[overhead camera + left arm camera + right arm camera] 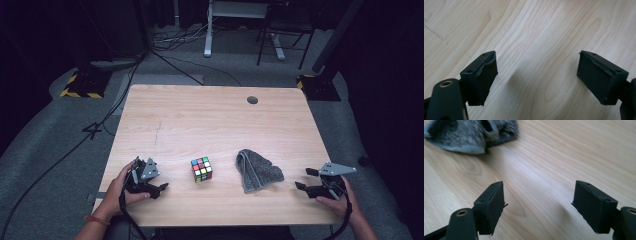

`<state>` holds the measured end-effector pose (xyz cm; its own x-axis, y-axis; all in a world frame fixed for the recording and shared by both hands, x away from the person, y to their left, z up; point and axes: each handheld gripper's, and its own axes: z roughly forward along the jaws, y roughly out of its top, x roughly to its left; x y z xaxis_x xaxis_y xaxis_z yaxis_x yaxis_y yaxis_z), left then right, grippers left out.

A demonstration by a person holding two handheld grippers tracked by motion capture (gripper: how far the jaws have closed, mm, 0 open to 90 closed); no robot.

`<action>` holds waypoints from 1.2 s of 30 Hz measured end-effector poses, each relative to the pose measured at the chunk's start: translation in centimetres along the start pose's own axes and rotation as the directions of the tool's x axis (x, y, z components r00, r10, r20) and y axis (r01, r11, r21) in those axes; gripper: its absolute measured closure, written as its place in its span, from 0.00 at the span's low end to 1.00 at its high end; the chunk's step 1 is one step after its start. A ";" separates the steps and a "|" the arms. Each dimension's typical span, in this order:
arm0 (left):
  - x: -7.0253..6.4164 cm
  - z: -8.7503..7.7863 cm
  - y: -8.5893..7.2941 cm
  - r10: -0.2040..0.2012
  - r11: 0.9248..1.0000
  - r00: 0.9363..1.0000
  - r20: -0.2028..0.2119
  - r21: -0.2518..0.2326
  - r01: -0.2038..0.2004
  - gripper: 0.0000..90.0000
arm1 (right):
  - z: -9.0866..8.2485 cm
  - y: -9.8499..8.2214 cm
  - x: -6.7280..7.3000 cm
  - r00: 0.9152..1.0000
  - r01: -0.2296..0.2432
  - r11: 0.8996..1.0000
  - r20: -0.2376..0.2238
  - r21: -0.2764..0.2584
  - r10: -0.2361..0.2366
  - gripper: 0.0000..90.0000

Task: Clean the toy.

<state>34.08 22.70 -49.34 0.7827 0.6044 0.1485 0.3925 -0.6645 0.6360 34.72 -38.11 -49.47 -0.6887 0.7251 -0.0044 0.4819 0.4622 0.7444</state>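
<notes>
A scrambled colour cube (201, 169) stands on the wooden table (210, 120), near the front and slightly left of centre. To its right lies a crumpled grey cloth (257, 170), whose edge (469, 135) appears at the top left of the right gripper view. My left gripper (159, 188) rests low at the front left, a hand's width left of the cube, open with bare wood between its jaws (536, 75). My right gripper (306, 178) hovers at the front right, just right of the cloth, open and empty (539, 205).
A round cable hole (252, 100) sits near the table's far edge. Beyond the table are grey floor, cables, a white desk leg (207, 30) and yellow-black striped bases (80, 87). The front table edge runs close under both hands.
</notes>
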 end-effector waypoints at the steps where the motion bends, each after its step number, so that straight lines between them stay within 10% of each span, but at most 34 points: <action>1: 0.1 -0.1 -0.2 -0.014 1.000 1.000 -0.007 -0.001 0.014 0.19 | 0.0 -0.4 -0.1 1.000 -0.010 1.000 0.014 0.005 0.010 0.28; 5: 0.6 -0.1 -0.9 -0.081 0.996 0.996 0.028 -0.023 0.082 0.19 | -0.3 -1.1 -0.3 0.997 -0.050 0.999 0.055 -0.011 0.051 0.27; 8: 1.0 0.1 -1.8 -0.182 0.981 0.981 0.071 -0.049 0.186 0.19 | -0.2 -1.3 -0.3 0.996 -0.056 0.998 0.065 0.001 0.056 0.25; 36: 0.9 0.1 -1.7 -0.189 0.980 0.981 0.052 -0.048 0.191 0.18 | -0.2 -1.3 -0.3 0.996 -0.064 0.998 0.070 -0.002 0.064 0.26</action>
<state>34.16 24.28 -50.39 0.7186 0.6953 -0.0137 0.5113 -0.5149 0.6881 34.21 -38.99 -50.32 -0.6169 0.7870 -0.0030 0.5242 0.4138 0.7443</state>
